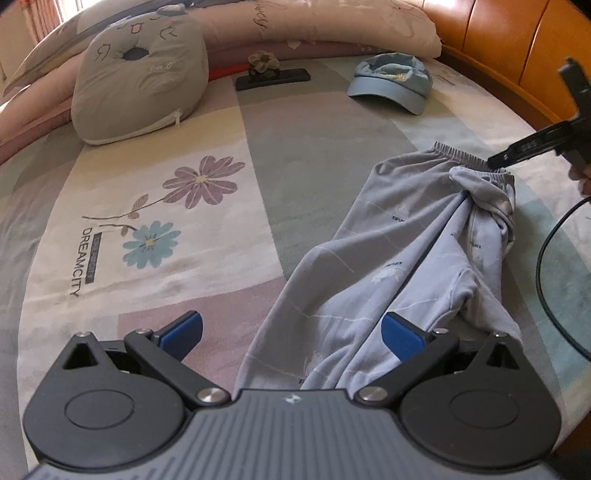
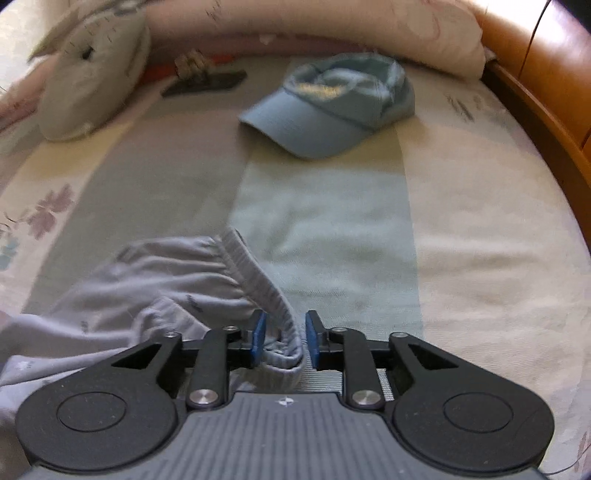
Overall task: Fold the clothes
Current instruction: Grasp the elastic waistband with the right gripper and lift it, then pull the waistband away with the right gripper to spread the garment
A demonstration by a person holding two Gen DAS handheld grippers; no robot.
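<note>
On the bed, covered with a patchwork sheet of grey, cream, pink and pale green panels printed with flowers, lie the pale blue-grey cotton trousers with small printed motifs. They lie lengthwise along the right side of the bed, with the ribbed elastic waistband towards the headboard end and the legs running back under the left gripper. One part of the garment is bunched and twisted along the right edge of the trousers.

Left gripper: blue pads spread wide, nothing between them pressed; it hangs over the lower trouser legs, the right pad above the fabric.

Right gripper: blue pads stand a narrow gap apart with the folded waistband end between them. The left pad lies against the cloth, the right pad shows a sliver of gap, so the cloth is not pinched.

Further up the bed, well apart from the trousers, rests a light blue fabric baseball cap. Near the headboard edge lie a grey embroidered cushion, a dark flat rectangular object and a long pink bolster pillow. An orange-brown wooden frame borders the right side.
</note>
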